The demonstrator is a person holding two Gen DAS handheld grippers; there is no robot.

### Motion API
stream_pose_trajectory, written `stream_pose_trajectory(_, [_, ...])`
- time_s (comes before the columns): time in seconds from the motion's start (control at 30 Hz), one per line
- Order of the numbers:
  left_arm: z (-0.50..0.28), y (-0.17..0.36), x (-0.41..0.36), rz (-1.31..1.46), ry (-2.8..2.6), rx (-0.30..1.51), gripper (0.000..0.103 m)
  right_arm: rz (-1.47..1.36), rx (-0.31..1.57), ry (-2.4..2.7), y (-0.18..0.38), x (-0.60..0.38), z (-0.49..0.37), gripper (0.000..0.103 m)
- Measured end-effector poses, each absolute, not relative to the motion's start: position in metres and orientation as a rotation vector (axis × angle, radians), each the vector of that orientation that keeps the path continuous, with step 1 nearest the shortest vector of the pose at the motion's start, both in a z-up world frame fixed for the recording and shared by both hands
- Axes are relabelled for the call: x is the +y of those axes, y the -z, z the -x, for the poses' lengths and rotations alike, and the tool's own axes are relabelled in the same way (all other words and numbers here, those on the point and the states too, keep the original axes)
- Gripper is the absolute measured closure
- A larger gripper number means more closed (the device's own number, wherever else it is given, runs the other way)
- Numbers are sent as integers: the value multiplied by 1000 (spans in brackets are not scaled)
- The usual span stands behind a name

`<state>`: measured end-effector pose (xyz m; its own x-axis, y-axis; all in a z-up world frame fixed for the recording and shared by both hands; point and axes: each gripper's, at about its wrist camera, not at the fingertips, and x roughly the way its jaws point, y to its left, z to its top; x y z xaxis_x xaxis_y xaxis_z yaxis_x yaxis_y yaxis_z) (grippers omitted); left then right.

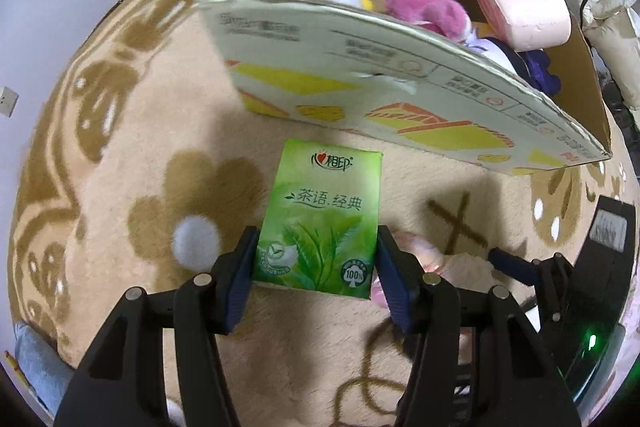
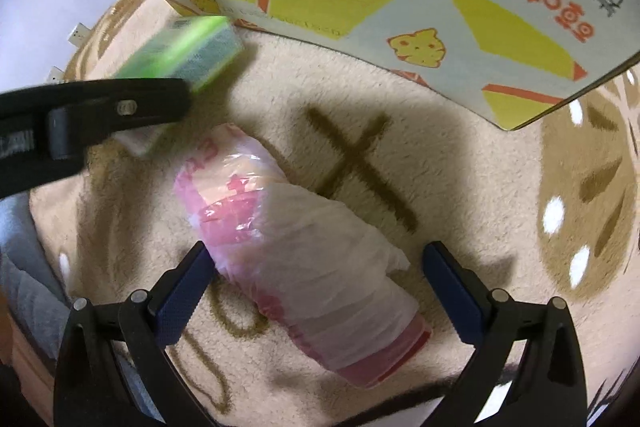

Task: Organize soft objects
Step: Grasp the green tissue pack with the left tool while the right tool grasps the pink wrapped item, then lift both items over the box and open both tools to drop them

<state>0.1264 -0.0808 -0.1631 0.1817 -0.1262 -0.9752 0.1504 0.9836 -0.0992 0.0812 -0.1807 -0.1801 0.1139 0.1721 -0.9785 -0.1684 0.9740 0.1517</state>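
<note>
Fingers (image 1: pixel 245 259) around green tissue pack (image 1: pixel 320 215)

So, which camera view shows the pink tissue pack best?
The right wrist view: the pink tissue pack lies in full sight on the rug, between the open jaws. The left wrist view shows only a small part of it, behind the green pack.

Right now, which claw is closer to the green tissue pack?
Left. The left claw is clamped on the green tissue pack, one pad on each side. The right claw is open around the pink tissue pack beside it.
</note>
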Motion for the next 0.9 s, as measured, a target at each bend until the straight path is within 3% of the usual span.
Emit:
stream_pose_trajectory(0.1, [-123, 159, -79, -14, 172, 1367, 48, 10, 1423, -224, 180, -181, -82, 4])
stream_pose_trajectory(0.2, [-118, 153, -75, -4, 155, 1345, 49, 9, 1398, -191, 175, -189, -82, 21])
stream_pose_trajectory(0.27, [-117, 147, -71, -19, 148, 1325, 49, -17, 1380, -167, 172, -196, -83, 46])
stream_pose_trajectory(0.47, [-102, 127, -66, -52, 142, 1260, 50, -149, 1311, -140, 159, -217, -84, 70])
stream_pose_trajectory(0.9, [-70, 90, -45, -43, 114, 1137, 50, -219, 1015, -179, 83, -237, -63, 75])
